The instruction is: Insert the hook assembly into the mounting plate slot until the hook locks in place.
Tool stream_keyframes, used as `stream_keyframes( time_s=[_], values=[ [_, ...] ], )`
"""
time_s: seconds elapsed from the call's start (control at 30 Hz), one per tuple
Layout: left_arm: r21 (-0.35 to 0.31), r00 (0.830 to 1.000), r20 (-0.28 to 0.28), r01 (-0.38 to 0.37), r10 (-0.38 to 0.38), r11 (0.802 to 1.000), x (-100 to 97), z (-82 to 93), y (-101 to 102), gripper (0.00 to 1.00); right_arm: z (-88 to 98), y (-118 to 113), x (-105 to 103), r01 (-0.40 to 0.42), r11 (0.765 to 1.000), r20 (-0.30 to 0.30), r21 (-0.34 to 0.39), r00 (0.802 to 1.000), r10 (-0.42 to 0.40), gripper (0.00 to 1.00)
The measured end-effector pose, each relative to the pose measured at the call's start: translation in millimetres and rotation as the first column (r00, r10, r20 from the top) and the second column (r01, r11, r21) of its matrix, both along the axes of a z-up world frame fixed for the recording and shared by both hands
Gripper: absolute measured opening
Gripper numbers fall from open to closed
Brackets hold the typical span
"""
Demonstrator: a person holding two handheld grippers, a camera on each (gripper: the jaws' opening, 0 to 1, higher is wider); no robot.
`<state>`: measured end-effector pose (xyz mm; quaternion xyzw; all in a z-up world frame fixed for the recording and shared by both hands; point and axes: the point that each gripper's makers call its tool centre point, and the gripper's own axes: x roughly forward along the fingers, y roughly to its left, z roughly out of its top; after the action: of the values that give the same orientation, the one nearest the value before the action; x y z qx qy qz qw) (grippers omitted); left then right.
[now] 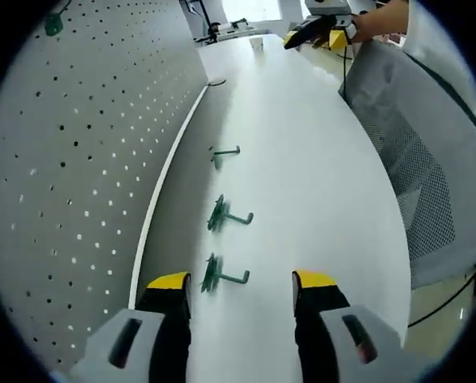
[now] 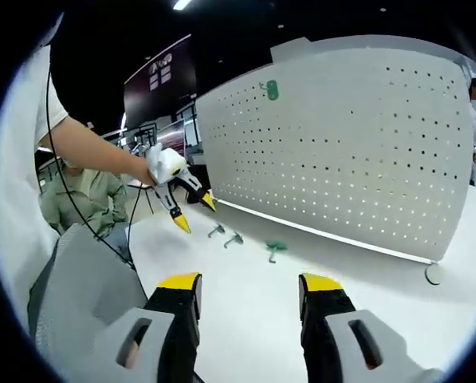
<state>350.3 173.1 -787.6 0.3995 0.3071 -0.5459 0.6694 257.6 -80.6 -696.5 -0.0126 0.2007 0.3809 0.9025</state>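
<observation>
Hovering over hooks (image 1: 226,275), left tool (image 1: 241,281) gapes; right tool (image 2: 249,286) open.

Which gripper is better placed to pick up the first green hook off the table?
Left, probably. The left gripper hovers open right over the nearest hook, which lies just beyond its jaws on the table. The right gripper is open too, but farther back from the hooks, which sit beside the pegboard.
</observation>
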Motion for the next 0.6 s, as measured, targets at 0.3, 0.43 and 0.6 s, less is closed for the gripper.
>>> stream_keyframes(
  time_s=[0.3,0.43,0.6],
  values=[
    [0.017,1.0,-0.031,0.007,-0.006,1.0,8.7,-8.2,-3.2,0.48,-2.1,0.6,-2.4,-0.006,1.0,-0.007,-0.01,1.0,0.005,0.46],
    [0.026,0.999,-0.038,0.009,-0.008,1.0,12.2,-13.1,-1.4,0.44,-1.3,0.2,-2.8,-0.002,1.0,-0.007,-0.01,1.0,0.002,0.46],
    [0.036,0.998,-0.061,-0.005,0.007,0.999,15.9,-19.6,0.3,0.39,-2.4,-1.5,-3.7,0.002,1.0,-0.012,-0.01,1.0,-0.002,0.44]
  ],
)
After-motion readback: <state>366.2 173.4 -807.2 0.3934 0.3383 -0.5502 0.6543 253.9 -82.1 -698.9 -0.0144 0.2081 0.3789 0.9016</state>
